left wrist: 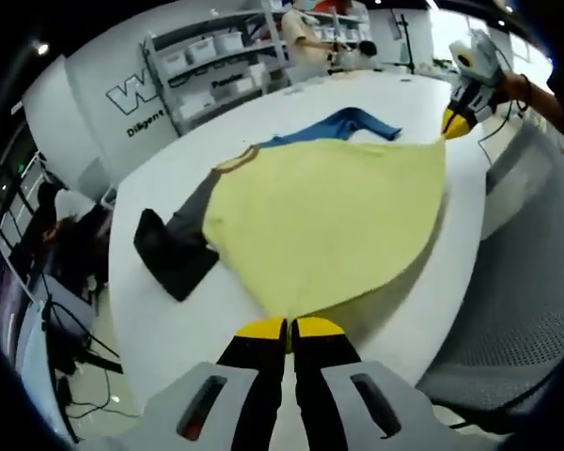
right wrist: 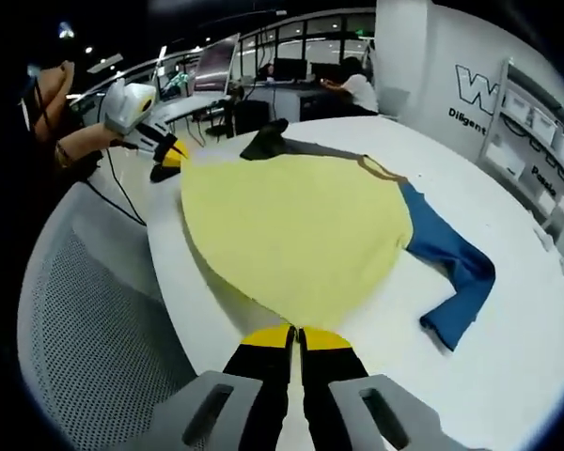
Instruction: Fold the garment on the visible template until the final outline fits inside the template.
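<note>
The left gripper [left wrist: 289, 329] is clenched on one bottom corner of the shirt [left wrist: 329, 221], the right gripper [right wrist: 294, 336] clamped on the other corner, so the hem hangs taut between them above the white table [left wrist: 160, 310]. The yellow body is lifted and spread; a grey sleeve with a black cuff [left wrist: 174, 252] and a blue sleeve [right wrist: 456, 268] lie flat on the tabletop

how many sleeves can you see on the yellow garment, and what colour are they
2: a dark grey sleeve off one side of the yellow body, a blue sleeve off the other, both lying flat on the white table.
</note>
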The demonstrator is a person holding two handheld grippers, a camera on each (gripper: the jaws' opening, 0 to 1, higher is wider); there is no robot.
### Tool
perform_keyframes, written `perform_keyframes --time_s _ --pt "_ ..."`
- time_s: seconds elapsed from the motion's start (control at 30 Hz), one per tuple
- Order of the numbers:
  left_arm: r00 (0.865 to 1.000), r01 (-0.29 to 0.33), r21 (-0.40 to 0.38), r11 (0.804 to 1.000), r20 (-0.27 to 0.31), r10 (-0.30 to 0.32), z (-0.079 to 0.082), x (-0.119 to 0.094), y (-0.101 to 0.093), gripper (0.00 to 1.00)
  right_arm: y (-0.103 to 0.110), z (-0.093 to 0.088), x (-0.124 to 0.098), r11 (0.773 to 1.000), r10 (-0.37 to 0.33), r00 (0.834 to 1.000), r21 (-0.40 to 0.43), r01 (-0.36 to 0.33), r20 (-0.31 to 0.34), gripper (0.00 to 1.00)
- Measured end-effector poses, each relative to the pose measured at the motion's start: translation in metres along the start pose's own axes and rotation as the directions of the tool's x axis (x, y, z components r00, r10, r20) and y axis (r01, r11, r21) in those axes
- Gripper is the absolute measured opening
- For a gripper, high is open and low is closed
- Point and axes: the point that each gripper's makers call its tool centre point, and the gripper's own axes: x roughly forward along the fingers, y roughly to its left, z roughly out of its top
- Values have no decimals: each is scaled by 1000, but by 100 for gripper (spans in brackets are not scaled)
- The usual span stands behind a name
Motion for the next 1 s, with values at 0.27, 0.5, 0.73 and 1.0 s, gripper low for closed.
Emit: perform_keyframes --time_s 0.27,0.5,0.73,1.0 --pt "998 6 7 1000 -60 -6 -23 6 -14 0 7 -28 9 1000 -1 996 -21 -1 -89 0" --pt "996 24 22 999 -87 -22 -36 5 -29 0 10 -42 10 1000 10 994 27 -7 -113 0" --pt "994 85 117 989 -76 -77 -42 10 -46 1 10 -55 13 998 1 992 64 7 -126 0" --pt "993 37 146 989 -115 -20 -51 13 -41 1 10 -62 14 996 -4 989 84 17 -147 0"
